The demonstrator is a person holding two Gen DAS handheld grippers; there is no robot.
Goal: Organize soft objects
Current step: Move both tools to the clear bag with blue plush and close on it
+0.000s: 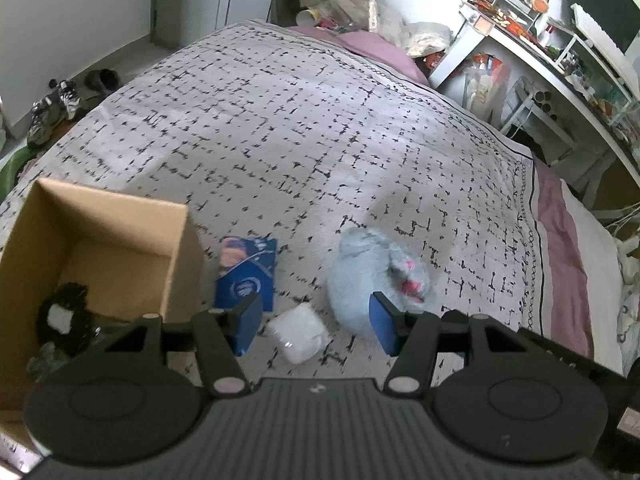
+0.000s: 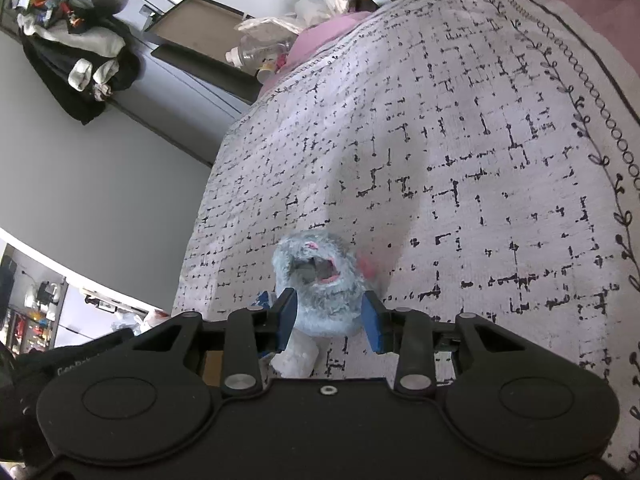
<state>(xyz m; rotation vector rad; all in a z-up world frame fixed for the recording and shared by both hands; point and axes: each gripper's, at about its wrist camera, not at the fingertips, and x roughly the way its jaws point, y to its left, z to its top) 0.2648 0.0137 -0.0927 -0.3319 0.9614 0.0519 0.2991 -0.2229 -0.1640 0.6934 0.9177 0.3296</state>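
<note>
A light blue plush toy with pink marks lies on the patterned bedcover. Left of it are a white soft packet and a blue tissue pack. My left gripper hangs open above the white packet, apart from it. In the right wrist view the plush toy shows in the narrow gap of my right gripper. The toy seems to lie beyond the pads, which hold nothing. The white packet lies just under them. A cardboard box at left holds a black fluffy item.
Shoes sit on the floor past the bed's left edge. A cluttered white desk runs along the right. Bags and bottles pile up at the bed's far end. A black gloved hand shows at lower left.
</note>
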